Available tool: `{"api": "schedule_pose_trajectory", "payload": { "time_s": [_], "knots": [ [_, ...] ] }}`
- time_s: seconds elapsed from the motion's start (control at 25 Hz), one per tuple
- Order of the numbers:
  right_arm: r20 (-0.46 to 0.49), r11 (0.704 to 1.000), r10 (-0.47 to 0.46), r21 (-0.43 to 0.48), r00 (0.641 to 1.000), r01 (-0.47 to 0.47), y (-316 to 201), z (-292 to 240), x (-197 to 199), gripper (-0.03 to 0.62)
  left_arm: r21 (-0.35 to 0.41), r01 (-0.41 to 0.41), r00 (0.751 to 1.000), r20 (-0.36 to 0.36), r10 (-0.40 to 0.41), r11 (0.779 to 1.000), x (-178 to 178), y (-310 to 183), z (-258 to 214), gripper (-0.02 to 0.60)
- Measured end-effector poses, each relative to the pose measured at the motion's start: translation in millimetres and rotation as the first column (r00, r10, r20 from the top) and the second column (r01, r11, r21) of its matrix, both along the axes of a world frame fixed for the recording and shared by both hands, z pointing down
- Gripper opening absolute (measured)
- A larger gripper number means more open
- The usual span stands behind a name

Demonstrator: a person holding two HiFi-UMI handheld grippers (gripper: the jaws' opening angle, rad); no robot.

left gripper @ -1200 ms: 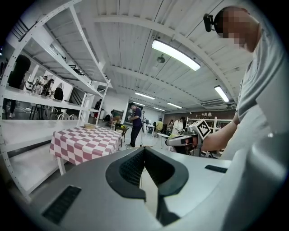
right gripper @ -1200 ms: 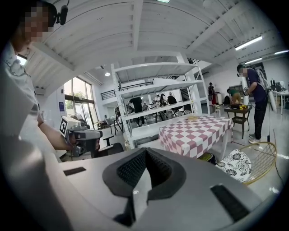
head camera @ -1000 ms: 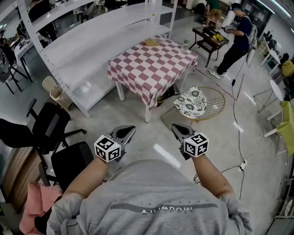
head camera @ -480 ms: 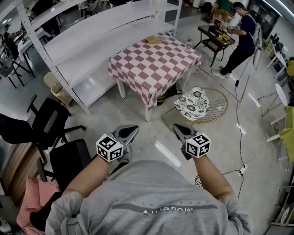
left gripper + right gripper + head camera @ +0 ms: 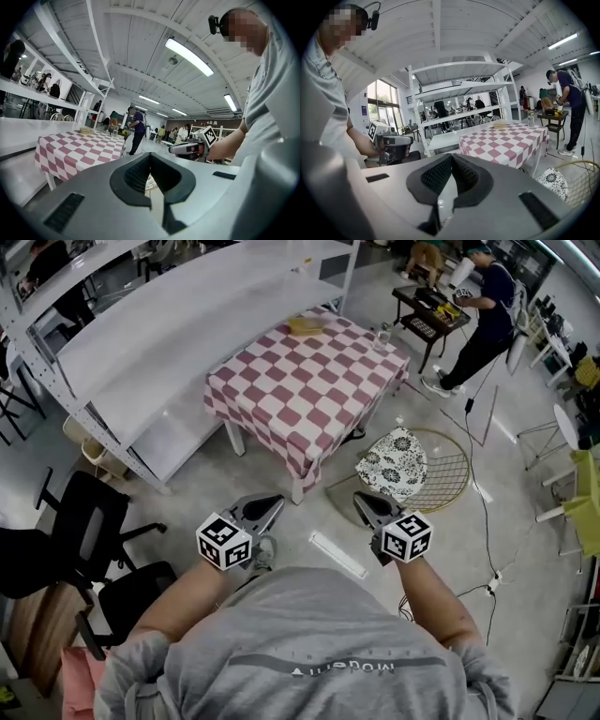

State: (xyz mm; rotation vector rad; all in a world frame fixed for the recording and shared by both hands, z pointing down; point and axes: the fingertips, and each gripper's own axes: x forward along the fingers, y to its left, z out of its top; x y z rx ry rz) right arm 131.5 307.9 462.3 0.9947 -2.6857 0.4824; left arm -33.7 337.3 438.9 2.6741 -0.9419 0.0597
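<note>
Left gripper [image 5: 274,502] — jaws closed tip to tip, with nothing between them; it is held out level in front of the person's chest, and its marker cube [image 5: 223,540] sits at the wrist end. Right gripper [image 5: 360,502] — jaws likewise pressed together and empty, level with the left one and well apart from it, with its own marker cube [image 5: 406,535] behind. Each gripper view shows the other gripper off to the side, carried by a bare forearm. Both grippers hang over bare grey floor [image 5: 234,474] and touch nothing.

Ahead of the left gripper stands a table [image 5: 300,399] under a red-and-white checked cloth, its near corner leg the closest thing to that gripper. A flat yellowish item [image 5: 305,326] lies at the table's far edge. Ahead of the right gripper, just beside the table, a cushion [image 5: 392,463] with a black-and-white pattern lies in a round wire seat [image 5: 452,476].

Beyond the table runs a long white shelf rack [image 5: 178,324]. To the left of the person stands a black office chair [image 5: 84,531]. At the far right a person in a dark top [image 5: 483,310] bends over a small dark side table [image 5: 427,315], and a cable [image 5: 478,512] trails across the floor.
</note>
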Motion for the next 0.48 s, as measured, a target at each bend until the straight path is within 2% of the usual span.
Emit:
{"api": "schedule_pose_trajectory", "payload": {
  "time_s": [0.28, 0.48],
  "knots": [
    [0.031, 0.997, 0.076, 0.008, 0.997, -0.077, -97, -14, -52, 0.026, -0.003, -0.104, 0.994, 0.011, 0.104, 0.995, -43, -108, -7, 0.014],
    [0.035, 0.992, 0.122, 0.015, 0.992, -0.122, -163, -22, -78, 0.026, -0.004, -0.139, 0.99, 0.005, 0.139, 0.99, -70, -175, -12, 0.014]
  ]
}}
